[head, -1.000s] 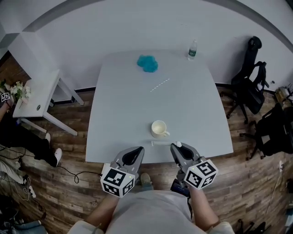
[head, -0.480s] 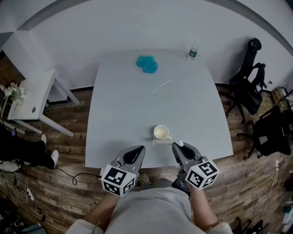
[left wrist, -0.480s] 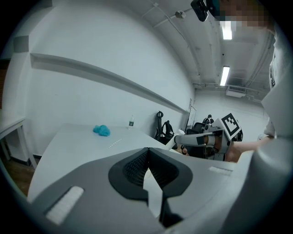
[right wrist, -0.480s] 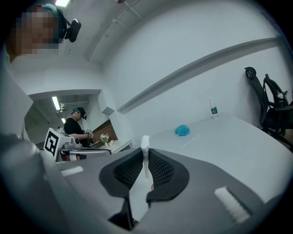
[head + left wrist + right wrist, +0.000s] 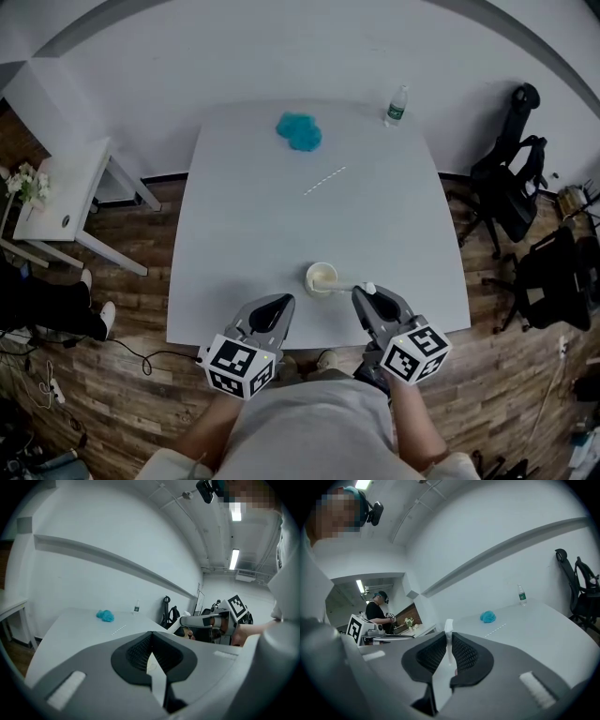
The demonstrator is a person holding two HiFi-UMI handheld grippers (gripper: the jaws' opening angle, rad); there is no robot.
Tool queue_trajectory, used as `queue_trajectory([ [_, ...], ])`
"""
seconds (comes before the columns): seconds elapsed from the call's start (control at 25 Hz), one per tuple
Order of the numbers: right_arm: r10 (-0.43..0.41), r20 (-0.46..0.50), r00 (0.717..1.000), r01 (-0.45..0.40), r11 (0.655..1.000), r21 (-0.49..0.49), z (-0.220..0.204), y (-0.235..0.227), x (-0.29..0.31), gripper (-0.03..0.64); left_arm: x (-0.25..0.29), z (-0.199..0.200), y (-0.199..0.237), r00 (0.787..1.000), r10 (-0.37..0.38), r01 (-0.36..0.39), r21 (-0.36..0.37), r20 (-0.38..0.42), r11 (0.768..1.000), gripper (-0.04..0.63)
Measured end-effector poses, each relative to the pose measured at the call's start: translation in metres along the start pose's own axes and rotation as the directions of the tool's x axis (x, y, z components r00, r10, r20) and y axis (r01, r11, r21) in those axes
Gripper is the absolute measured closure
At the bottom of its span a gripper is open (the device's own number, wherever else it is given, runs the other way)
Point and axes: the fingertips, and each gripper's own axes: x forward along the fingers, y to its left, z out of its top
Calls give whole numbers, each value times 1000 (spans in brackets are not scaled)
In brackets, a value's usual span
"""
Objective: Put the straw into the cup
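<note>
On the pale table (image 5: 239, 234), seen from the head view, the white cup (image 5: 321, 277) stands near the 6 o'clock edge. The right gripper (image 5: 367, 292) sits at the cup's 4 o'clock, its jaws closed on a white straw (image 5: 347, 288). The straw runs level toward 9 o'clock, and its free end reaches the cup's rim; whether it is inside cannot be told. In the right gripper view the straw (image 5: 448, 629) stands pinched between the two dark pads. The left gripper (image 5: 281, 302) hovers at the cup's 7 o'clock, apart from it. Its jaws meet at the tips with nothing between them, as the left gripper view shows. A second straw (image 5: 324, 180) lies loose past the table's middle toward 12 o'clock. A blue cloth (image 5: 299, 130) lies at 12 o'clock and a water bottle (image 5: 397, 103) stands at the 1 o'clock corner.
</note>
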Motion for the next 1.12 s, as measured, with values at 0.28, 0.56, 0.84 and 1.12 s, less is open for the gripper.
queue_trajectory([
  [0.28, 22, -17, 1000, -22, 1000, 11, 3, -18, 5, 572, 15, -1, 1, 1000, 23, -23, -29, -5, 999, 577],
  [0.56, 17, -44, 999, -16, 999, 31, 0, -34, 13, 572, 29, -5, 7, 999, 28, -29, -41, -25, 999, 577],
  [0.84, 22, -69, 997, -19, 999, 46, -5, -47, 21, 572, 42, -8, 10, 999, 28, -30, -43, -45, 999, 577],
  [1.12, 23, -85, 996, -18, 998, 54, -8, -55, 28, 572, 45, -11, 16, 998, 34, -36, -42, -57, 998, 577],
])
